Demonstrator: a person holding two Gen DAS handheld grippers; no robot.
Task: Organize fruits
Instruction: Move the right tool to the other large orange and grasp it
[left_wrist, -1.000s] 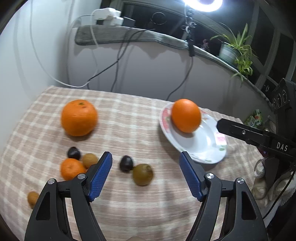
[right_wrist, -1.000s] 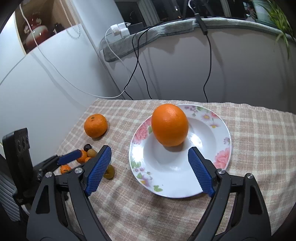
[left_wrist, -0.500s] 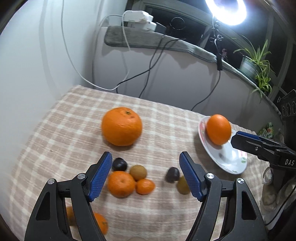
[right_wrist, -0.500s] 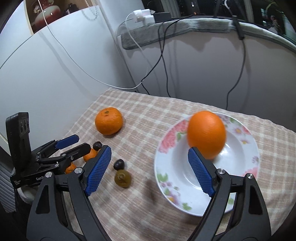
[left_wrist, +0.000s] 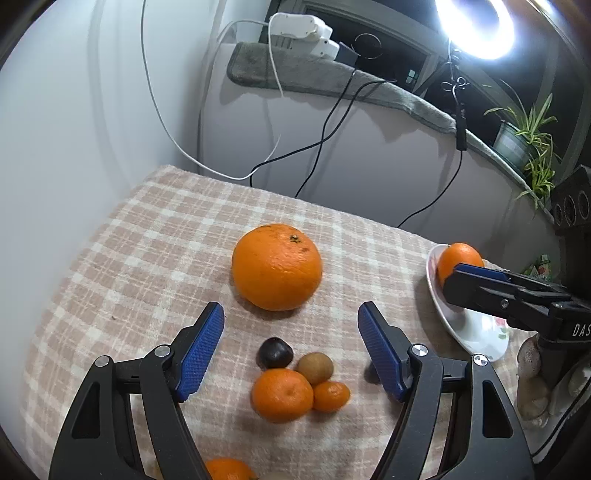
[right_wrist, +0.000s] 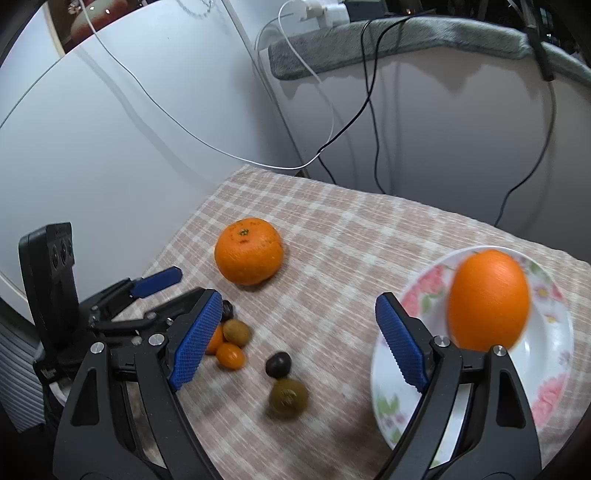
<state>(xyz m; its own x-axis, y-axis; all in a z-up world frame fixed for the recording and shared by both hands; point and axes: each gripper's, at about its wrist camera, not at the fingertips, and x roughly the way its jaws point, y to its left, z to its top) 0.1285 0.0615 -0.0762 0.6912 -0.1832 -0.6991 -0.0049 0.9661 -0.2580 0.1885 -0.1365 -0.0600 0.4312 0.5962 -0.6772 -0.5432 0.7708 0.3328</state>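
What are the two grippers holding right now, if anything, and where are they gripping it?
Nothing is held. The left gripper and the right gripper both stand open and empty above the cloth; the fruits lie loose, and one orange sits on the plate.

Bare checked cloth (left_wrist: 155, 251) lies open around my big orange (left_wrist: 276, 266); small fruits (left_wrist: 295, 376) crowd just beneath my tongs.

A checked beige cloth (left_wrist: 155, 236) covers the table. Behind it stand pale walls (left_wrist: 55, 122) and a far ledge with a grey mat (left_wrist: 332, 79) — white chargers (left_wrist: 299, 27) on it, cables (left_wrist: 332, 110) hanging down. A ring light (left_wrist: 476, 26) glares at far right, above a potted plant (left_wrist: 524, 136).
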